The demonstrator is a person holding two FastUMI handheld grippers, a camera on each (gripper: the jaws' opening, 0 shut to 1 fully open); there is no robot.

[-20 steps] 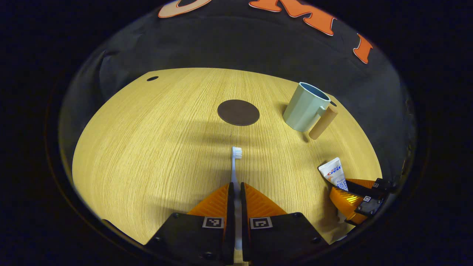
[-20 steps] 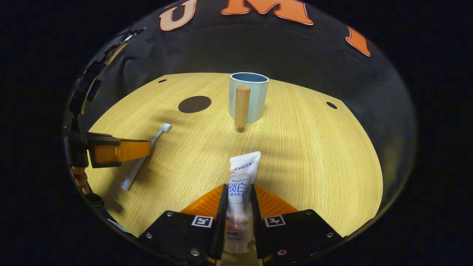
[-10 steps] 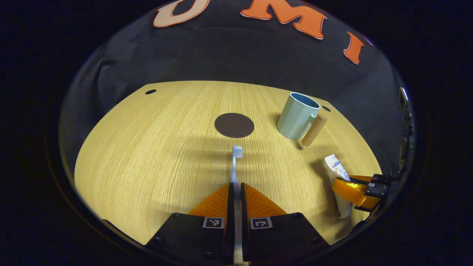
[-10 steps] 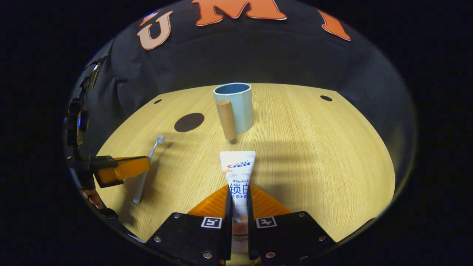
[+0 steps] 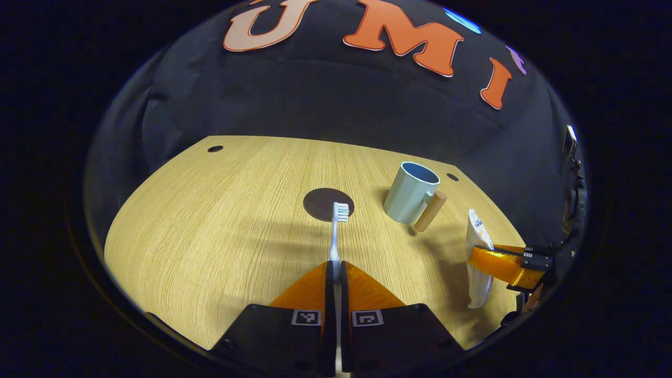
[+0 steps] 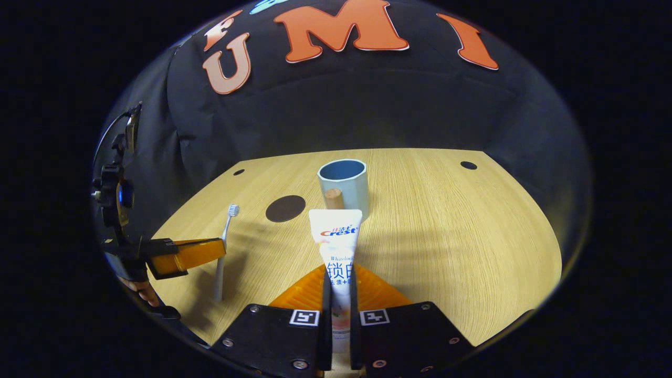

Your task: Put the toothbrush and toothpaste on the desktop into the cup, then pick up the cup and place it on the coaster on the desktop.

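While ribbed orange fingers pinch the slim toothbrush, wood-handled cup stands.

Left gripper view: riding the left tool, looking forward and down across the desk from its near edge, raised above it. Right gripper view: riding the right tool, facing likewise from farther right. Both are taking in the cup, the coaster and each other's tool at the edge.

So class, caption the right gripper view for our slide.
Right gripper grips the toothpaste, aimed at the cup.
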